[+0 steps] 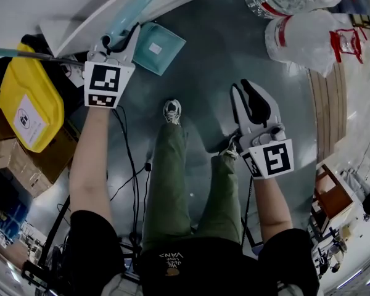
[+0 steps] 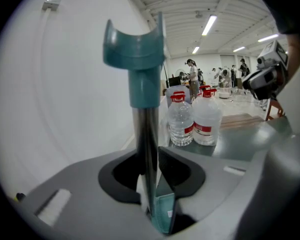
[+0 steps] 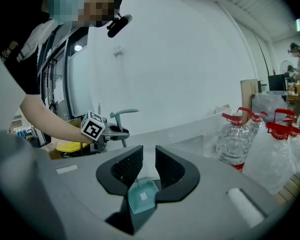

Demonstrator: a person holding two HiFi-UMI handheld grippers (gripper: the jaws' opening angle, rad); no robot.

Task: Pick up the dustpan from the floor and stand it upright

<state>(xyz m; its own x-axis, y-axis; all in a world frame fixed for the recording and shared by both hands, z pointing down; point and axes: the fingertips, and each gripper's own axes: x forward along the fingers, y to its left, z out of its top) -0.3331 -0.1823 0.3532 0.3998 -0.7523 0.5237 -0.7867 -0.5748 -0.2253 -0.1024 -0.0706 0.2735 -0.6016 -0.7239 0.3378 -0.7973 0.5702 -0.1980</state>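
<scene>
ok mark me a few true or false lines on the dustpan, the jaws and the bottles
1. The left gripper has its jaws shut on the handle of the dustpan. True.
2. The bottles have red caps. True.
3. The right gripper holds a bottle. False: its jaws stand apart with nothing between them.
4. The dustpan is red. False: it is teal.

left tongs [image 2: 149,160] | clamped on dustpan handle [image 2: 149,129] | teal grip end [image 2: 136,51] above | 2 water bottles [image 2: 192,120] behind
</scene>
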